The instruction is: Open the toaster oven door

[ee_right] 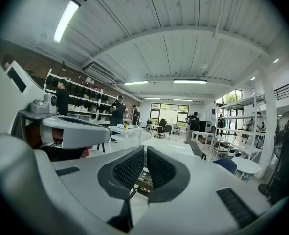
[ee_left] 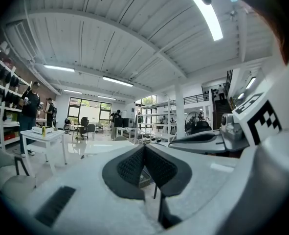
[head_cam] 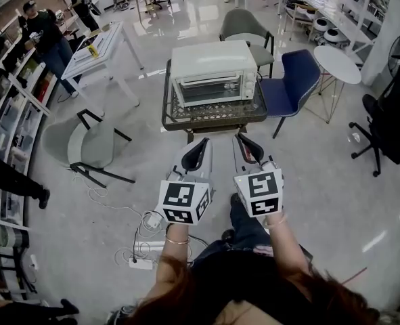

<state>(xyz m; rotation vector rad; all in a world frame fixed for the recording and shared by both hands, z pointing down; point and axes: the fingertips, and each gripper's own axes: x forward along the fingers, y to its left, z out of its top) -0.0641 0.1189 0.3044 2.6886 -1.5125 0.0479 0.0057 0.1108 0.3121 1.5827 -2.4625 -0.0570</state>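
A pale, glossy floor [head_cam: 335,202] fills most of the head view. In the middle of it stands a low table [head_cam: 213,122] with a dark frame and a patterned glass top. Around it are a grey chair [head_cam: 243,24] behind, a blue chair [head_cam: 291,80] just beside its right end, and another grey chair [head_cam: 78,144] off to the left. A round white side table [head_cam: 340,63] stands beyond the blue chair.

The white toaster oven [head_cam: 214,73] sits on the table and takes up most of the top. Its glass door [head_cam: 212,90] faces the person and is closed flat against the front, with the control panel [head_cam: 248,87] at its right.

Both grippers are held side by side in front of the table's near edge, clear of the table and well short of the oven, and both point towards it. The left gripper [head_cam: 201,144] has its jaws clenched, the ribbed black pads [ee_left: 132,166] meeting at the tips with nothing between them. The right gripper [head_cam: 243,139] also has its jaws pressed together and empty, with only a thin slit between its pads [ee_right: 128,169].

A white power strip [head_cam: 141,263] with loose cables lies on the floor by the person's left arm.
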